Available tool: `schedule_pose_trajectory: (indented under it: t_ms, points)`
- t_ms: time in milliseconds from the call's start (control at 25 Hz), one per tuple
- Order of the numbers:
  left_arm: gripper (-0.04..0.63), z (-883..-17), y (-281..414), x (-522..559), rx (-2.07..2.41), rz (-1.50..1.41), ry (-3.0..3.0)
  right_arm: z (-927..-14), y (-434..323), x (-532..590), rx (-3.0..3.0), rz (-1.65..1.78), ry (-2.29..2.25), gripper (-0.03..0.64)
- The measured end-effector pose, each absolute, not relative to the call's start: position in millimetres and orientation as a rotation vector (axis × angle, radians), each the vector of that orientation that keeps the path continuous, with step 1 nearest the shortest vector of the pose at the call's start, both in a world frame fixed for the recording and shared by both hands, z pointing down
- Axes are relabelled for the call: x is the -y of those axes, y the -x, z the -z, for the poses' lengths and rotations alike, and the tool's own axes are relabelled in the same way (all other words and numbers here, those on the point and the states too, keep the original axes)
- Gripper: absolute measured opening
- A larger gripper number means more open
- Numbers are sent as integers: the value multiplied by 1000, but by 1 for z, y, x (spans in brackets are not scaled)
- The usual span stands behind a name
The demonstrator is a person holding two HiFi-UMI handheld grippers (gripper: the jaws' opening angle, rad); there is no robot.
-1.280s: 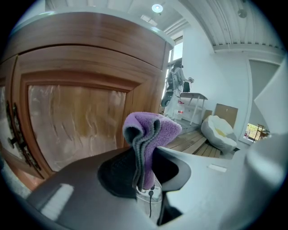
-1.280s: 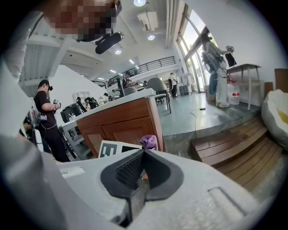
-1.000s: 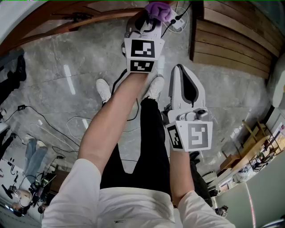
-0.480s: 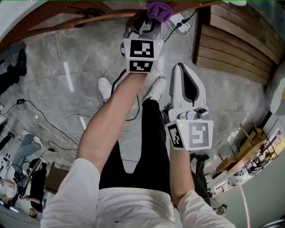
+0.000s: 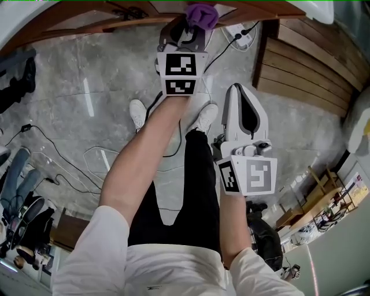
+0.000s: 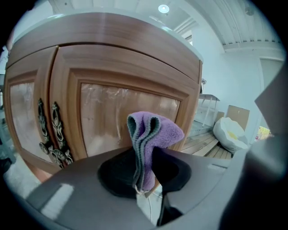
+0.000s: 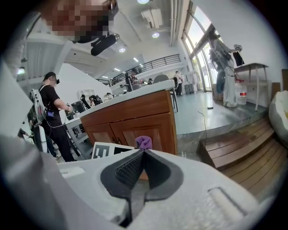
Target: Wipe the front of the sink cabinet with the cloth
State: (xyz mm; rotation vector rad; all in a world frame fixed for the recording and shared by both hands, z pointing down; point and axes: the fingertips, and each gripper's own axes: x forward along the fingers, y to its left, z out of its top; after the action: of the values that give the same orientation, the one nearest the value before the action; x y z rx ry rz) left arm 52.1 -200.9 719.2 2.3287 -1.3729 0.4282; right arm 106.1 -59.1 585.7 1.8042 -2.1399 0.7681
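My left gripper (image 5: 195,26) is shut on a folded purple cloth (image 6: 150,143), which sticks up from between its jaws. The cloth (image 5: 202,13) hangs just in front of the brown wooden sink cabinet (image 6: 112,90), close to its right door panel; contact cannot be judged. In the right gripper view the cloth (image 7: 144,142) shows small against the cabinet (image 7: 135,117). My right gripper (image 5: 242,92) is held lower, over the floor beside my leg, jaws shut with nothing between them (image 7: 143,152).
Ornate metal door handles (image 6: 54,134) sit at the cabinet's centre seam. Wooden steps (image 5: 306,63) lie to the right, cables (image 5: 58,162) trail over the grey floor, and a power strip (image 5: 240,32) lies near the cabinet base. People stand at the far left (image 7: 54,117).
The left gripper with the cloth has shifted slightly up and forward toward the cabinet. The right gripper has stayed almost in place.
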Motion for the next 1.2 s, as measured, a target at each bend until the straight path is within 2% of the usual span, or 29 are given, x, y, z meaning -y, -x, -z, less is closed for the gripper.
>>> schedule_pose_trajectory:
  t_ms: [1200]
  points:
    - [80, -725, 53, 212, 1560, -335, -2137, -584, -58, 76, 2190, -804, -1740, -2]
